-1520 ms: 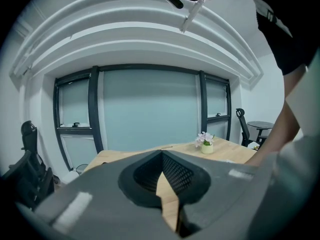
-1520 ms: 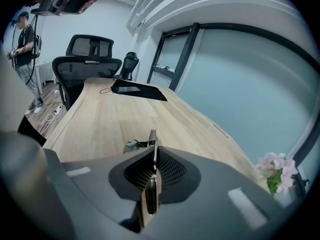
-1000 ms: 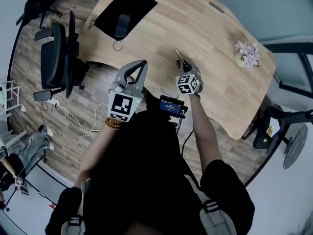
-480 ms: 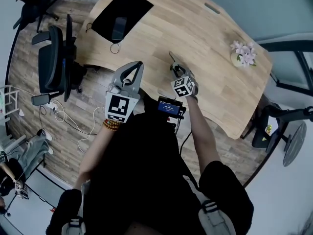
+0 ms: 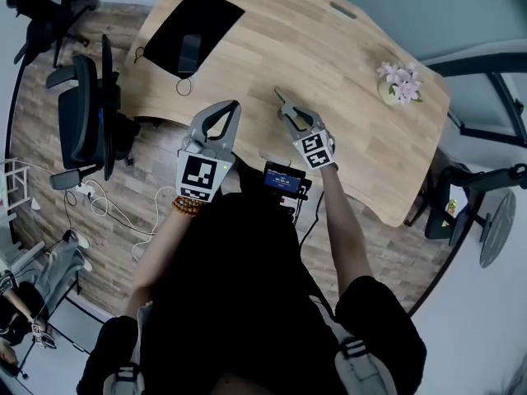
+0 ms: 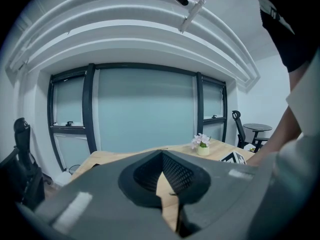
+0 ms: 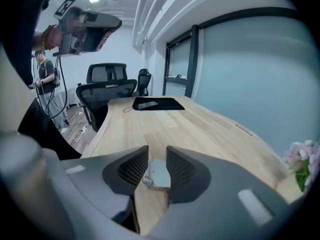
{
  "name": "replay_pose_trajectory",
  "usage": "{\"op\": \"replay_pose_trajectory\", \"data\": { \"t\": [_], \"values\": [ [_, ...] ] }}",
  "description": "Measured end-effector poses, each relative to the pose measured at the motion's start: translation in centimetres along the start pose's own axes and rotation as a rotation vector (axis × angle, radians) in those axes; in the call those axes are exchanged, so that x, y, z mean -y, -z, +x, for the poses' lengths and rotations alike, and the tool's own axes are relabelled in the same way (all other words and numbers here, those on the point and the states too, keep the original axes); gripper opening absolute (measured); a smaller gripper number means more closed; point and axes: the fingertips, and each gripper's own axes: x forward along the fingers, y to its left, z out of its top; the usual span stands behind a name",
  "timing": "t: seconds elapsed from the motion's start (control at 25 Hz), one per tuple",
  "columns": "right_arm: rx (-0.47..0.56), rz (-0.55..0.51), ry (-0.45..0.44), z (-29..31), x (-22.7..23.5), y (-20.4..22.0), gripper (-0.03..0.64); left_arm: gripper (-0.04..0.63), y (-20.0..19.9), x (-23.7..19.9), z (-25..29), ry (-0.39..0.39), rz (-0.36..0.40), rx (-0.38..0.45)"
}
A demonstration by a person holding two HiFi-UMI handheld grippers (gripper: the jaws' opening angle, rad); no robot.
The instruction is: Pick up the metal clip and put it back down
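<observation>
Where we stand: at the near edge of the wooden table [image 5: 346,64], with a gripper in each hand.
Far left: an office chair [image 5: 86,113] stands on the plank floor [image 5: 123,212], off the table's left end.
Mat: a black mat [image 5: 206,19] lies at the table's left end with a phone [image 5: 187,54] on it and a cable loop [image 5: 183,86] just beside its near edge.
Left gripper: our left gripper [image 5: 236,104] hangs at the table's near edge, jaws pressed together tip to tip with nothing in them.
Right gripper: our right gripper [image 5: 284,101] points down over the wood, to the right of the left one. Its jaws have just swung wide and eased in slightly, and now stand spread.
Metal clip: the metal clip [image 7: 159,175] shows in the gap between the right gripper's pads [image 7: 132,168], lying on the table top. We see no pad pressing it.
Far right: a small pot of pink flowers [image 5: 398,85] sits near the table's right end, well apart from both grippers.
</observation>
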Motion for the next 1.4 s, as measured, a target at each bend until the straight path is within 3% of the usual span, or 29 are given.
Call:
{"op": "replay_pose_trajectory", "data": {
  "t": [0.36, 0.8, 1.4],
  "values": [
    [0.164, 0.027, 0.142, -5.4, 3.6, -6.4, 0.123, 0.000, -1.7, 1.0, 2.0, 0.054, 0.030, 0.034],
    [0.374, -0.004, 0.264, -12.9, 4.9, -15.5, 0.112, 0.000, -4.4, 2.1, 3.9, 0.104, 0.038, 0.098],
    [0.612, 0.037, 0.442, -23.4, 4.9, -21.3, 0.098, 0.000, -9.5, 4.6, 4.8, 0.145, 0.061, 0.214]
  ]
}}
